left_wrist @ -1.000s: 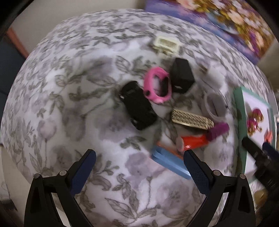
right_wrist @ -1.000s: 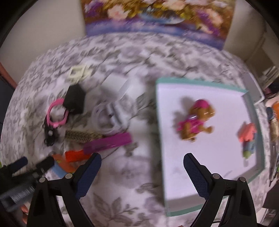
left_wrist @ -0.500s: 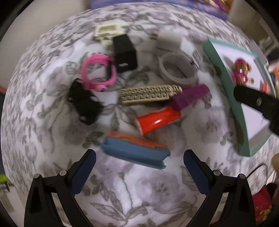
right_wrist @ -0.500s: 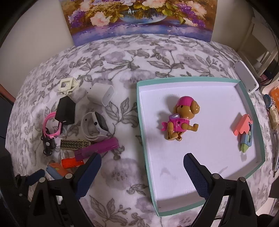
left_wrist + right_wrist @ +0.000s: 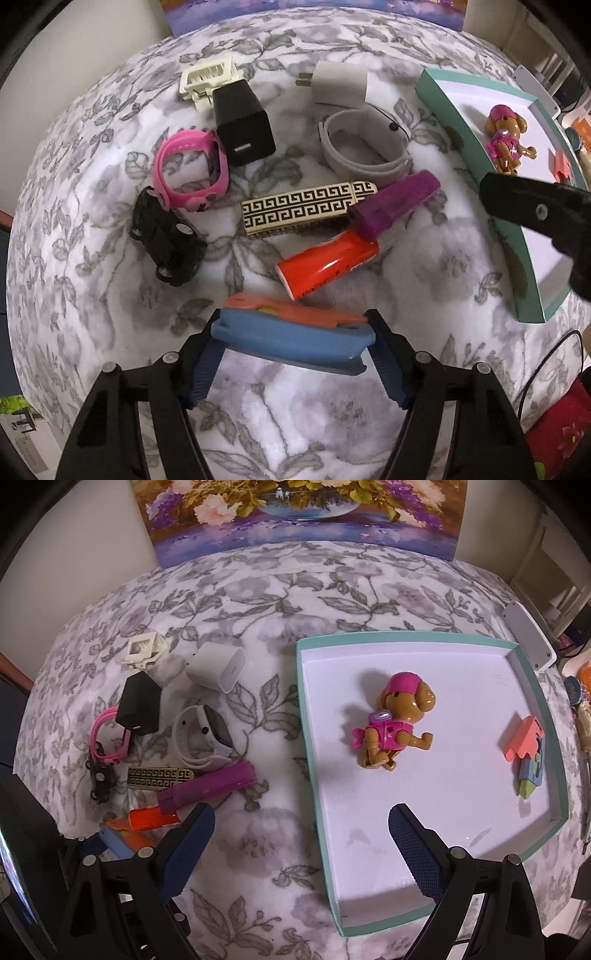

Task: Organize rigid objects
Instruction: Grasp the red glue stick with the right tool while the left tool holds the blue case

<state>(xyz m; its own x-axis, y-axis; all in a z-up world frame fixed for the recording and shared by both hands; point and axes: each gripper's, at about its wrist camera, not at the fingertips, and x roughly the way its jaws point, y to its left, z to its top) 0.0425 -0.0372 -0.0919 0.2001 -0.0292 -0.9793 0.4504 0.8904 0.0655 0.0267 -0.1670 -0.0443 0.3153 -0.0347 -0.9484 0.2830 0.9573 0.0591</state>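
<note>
Now closed in on the blue block [image 5: 291,341] since half a second ago: left gripper [image 5: 293,345] with its fingers [image 5: 205,363] pressed against both ends, gripping it down on the flowered surface [image 5: 92,295]. Stuck to the block's far side, an orange piece [image 5: 280,308]. Just beyond the block, a red tube [image 5: 328,262] with a purple cap [image 5: 393,205]; past that, a patterned bar [image 5: 306,210], a black toy car [image 5: 168,242], a pink watch [image 5: 190,171], a black charger [image 5: 243,123], a white charger [image 5: 340,85] and a white watch [image 5: 364,147]. Well right of the block, a teal tray [image 5: 314,760] holding a toy dog [image 5: 393,722] and a small stack of coloured pieces [image 5: 526,751]. Right gripper [image 5: 301,845] hovering over the tray's near-left rim, fingers [image 5: 415,849] spread wide apart, holding nothing.
</note>
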